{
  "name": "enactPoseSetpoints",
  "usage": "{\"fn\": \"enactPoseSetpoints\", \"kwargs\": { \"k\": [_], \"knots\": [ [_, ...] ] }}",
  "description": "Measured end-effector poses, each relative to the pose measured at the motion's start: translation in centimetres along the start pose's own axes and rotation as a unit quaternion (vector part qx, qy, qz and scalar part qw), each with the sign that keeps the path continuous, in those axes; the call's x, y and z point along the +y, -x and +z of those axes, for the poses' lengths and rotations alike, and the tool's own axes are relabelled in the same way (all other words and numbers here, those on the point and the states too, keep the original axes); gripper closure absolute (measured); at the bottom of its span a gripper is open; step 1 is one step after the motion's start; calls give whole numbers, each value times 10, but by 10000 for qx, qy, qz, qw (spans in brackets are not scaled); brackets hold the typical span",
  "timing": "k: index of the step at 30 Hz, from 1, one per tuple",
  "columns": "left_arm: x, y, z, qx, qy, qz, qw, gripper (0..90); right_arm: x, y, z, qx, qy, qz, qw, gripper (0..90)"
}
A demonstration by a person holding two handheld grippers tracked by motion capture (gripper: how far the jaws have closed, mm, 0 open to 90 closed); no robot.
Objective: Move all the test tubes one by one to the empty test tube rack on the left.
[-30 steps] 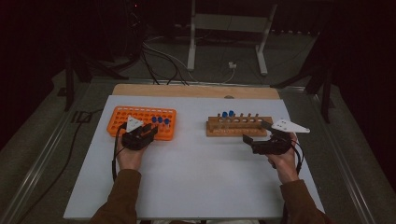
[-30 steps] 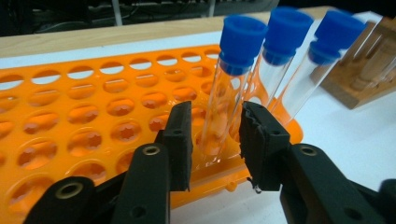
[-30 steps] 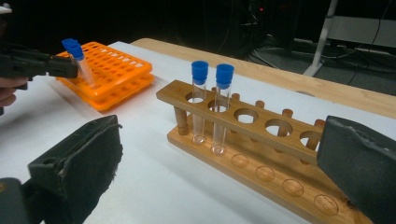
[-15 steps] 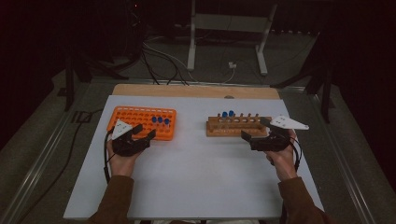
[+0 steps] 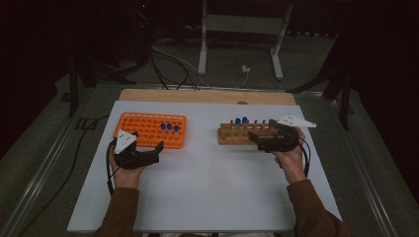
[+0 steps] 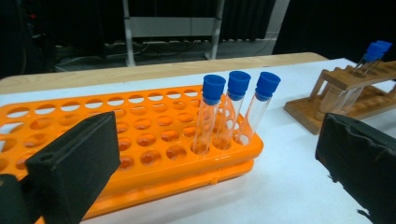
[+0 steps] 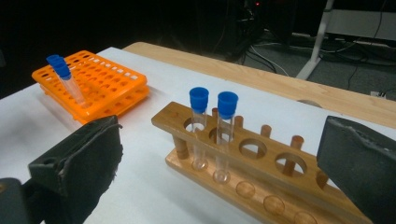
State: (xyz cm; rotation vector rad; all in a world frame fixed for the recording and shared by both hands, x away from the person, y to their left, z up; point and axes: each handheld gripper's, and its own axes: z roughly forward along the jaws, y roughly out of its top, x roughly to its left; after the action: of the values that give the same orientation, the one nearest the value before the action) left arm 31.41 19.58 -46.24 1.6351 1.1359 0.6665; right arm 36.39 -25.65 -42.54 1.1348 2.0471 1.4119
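Two racks of blue-capped test tubes on a white tabletop [image 5: 207,187]. The orange plastic rack [image 6: 140,135] holds three capped tubes [image 6: 233,112] side by side at its right end, each leaning slightly because the wells are wider than the glass. The left gripper [image 5: 148,154] hovers just in front of this rack, clear of it; its fingers [image 6: 74,163] have just been opening and now stand spread wide with nothing between them, a stance that would suit backing off from a seated tube or lining up on one. The wooden rack [image 7: 252,163] carries two more capped tubes [image 7: 212,130] upright in its left-hand holes, steadied by the upper board and the cups in the base; the remaining holes stand free. The right gripper [image 5: 264,142] sits at this rack's right end, fingers [image 7: 79,163] likewise spread and empty, apparently placed to take or receive a tube.
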Motion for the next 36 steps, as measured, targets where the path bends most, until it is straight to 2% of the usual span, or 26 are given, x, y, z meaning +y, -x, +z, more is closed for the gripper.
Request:
{"fn": "enactPoseSetpoints", "kwargs": {
  "k": [2, 7, 12, 15, 18, 22, 25, 30, 36],
  "knots": [
    [0, 1, 1, 51, -13, 22, 10000, 6, 3, -1, 4, 12, -35, -56, 10000, 0],
    [-1, -1, 1, 28, -27, -45, 10000, 6, 10, -2, 13, 9, -93, -113, 9999, 2],
    [-3, -1, 2, 60, -79, -74, 9999, 6, 11, 0, 25, 58, -176, -83, 9998, 53],
    [-3, 0, 4, 92, -117, -32, 9999, 6, 9, 2, 34, -36, -255, -103, 9996, 91],
    [-4, 1, 5, 97, -166, 2, 9998, 6, 7, 4, 41, -70, -327, -95, 9994, 184],
    [-4, 1, 5, 92, -191, 13, 9998, 6, 3, 6, 50, -135, -443, -183, 9988, 417],
    [-4, 1, 5, 88, -186, -2, 9998, 7, 0, 6, 56, -155, -517, -300, 9981, 544],
    [-5, 1, 6, 101, -226, 16, 9997, 7, -4, 9, 64, -170, -536, -192, 9982, 661],
    [-5, 2, 7, 110, -251, 62, 9996, 7, -7, 9, 70, -184, -494, -85, 9986, 693]
  ]
}}
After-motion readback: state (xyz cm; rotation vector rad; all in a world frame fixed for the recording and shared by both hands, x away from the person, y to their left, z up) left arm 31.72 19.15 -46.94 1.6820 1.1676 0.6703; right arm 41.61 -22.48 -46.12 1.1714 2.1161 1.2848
